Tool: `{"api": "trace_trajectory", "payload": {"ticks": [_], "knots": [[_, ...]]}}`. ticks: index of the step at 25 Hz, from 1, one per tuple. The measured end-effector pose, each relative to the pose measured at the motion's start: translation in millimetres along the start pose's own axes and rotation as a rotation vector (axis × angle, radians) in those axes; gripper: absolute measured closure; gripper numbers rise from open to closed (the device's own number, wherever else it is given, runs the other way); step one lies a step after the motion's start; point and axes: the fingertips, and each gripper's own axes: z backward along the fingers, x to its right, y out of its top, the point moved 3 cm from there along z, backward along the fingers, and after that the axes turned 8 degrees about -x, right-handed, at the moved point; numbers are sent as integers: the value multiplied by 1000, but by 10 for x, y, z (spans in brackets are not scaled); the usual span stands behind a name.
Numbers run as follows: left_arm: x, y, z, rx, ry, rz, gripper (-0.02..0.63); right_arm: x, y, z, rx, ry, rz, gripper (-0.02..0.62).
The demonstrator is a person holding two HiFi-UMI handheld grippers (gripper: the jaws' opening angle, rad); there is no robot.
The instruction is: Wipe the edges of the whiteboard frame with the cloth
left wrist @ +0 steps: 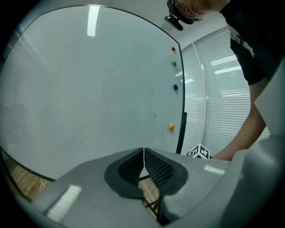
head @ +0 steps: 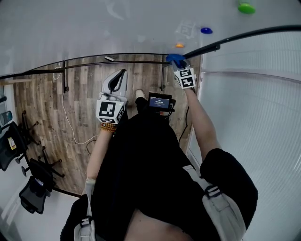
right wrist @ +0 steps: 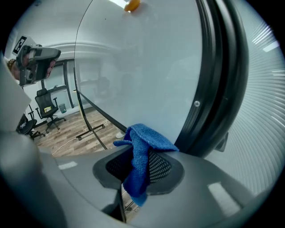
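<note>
Right gripper view: cloth (right wrist: 143,151) clamped in right gripper (right wrist: 137,168) by whiteboard frame (right wrist: 220,80); left gripper (left wrist: 144,165) clenched

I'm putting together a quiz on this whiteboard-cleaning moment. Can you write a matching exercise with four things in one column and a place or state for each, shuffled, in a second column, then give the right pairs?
Things:
1. blue fabric cloth
2. left gripper
3. black whiteboard frame
4. small round orange magnet

Places or states:
A. stuck on the white board surface
B. shut, with nothing between its jaws
C. clamped in the right gripper
D. running between the board surface and the white window blinds

Pairs: 1-C, 2-B, 3-D, 4-A.
</note>
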Motion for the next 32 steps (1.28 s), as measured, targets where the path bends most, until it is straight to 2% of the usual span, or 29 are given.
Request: {"api": "trace_trajectory", "payload": {"ticks": [10,32], "knots": [[-56,-46,12,-4,13,8,605,-113,57,-69,-2,26,19,486],[-225,-34,82,3,43,23,605,-132,87,-67,-19,-9,-77,486]]}}
